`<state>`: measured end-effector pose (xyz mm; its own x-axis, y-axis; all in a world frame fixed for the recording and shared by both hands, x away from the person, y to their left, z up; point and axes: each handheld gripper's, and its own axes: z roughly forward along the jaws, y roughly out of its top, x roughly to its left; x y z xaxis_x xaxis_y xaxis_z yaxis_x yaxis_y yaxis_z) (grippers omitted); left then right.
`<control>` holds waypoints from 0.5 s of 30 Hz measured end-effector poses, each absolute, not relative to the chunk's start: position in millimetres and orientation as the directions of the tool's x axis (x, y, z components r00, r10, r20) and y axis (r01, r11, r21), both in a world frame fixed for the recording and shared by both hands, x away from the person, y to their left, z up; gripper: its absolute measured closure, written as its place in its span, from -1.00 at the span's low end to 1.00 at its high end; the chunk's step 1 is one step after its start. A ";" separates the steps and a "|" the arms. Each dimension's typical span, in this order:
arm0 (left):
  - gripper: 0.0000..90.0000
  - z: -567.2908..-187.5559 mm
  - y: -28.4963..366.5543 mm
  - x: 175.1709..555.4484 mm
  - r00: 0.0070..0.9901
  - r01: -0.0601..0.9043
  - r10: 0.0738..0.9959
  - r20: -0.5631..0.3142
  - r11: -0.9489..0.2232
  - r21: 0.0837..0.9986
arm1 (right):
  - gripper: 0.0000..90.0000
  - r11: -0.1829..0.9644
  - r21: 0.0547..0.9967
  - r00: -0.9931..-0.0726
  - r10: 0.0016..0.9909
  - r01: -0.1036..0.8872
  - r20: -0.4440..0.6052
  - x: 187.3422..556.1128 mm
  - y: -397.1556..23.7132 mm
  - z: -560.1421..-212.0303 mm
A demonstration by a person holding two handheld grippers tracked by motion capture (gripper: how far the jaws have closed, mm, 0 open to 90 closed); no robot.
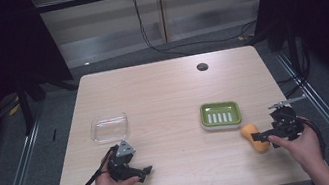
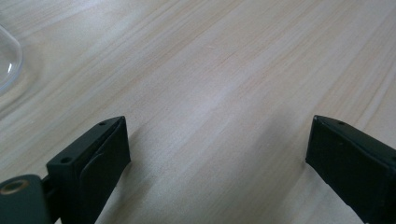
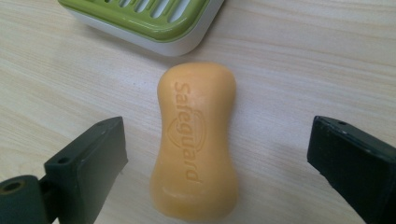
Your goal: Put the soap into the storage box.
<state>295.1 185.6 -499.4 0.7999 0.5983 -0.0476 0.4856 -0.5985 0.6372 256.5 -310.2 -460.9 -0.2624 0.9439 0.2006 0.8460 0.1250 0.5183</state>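
Clear square plastic container (image 1: 109, 127) at left-centre of pale wood table (image 1: 167, 92). Left gripper (image 1: 141, 172) near front edge, jaws wide, empty; open tabletop ahead. Green slotted soap dish (image 1: 220, 114). Orange soap bar (image 3: 196, 140) between right gripper (image 3: 217, 163) spread jaws, untouched.

Evenly lit from above in the high view; pale tabletop (image 1: 169, 102) bright, surroundings beyond its left and right edges nearly black. Slightly soft and low in resolution overall. Faint, diffuse shadows under the jaws in both gripper views. Mild sheen across the wood grain in the left gripper view. Sharp embossed lettering on the orange soap (image 3: 196, 140); near jaws a little soft.
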 end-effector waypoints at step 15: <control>-0.86 -497.9 186.4 296.9 0.799 0.477 0.599 -0.045 -0.587 0.654 | -0.66 0.153 0.480 -0.275 0.941 0.864 0.196 266.5 -299.6 -460.9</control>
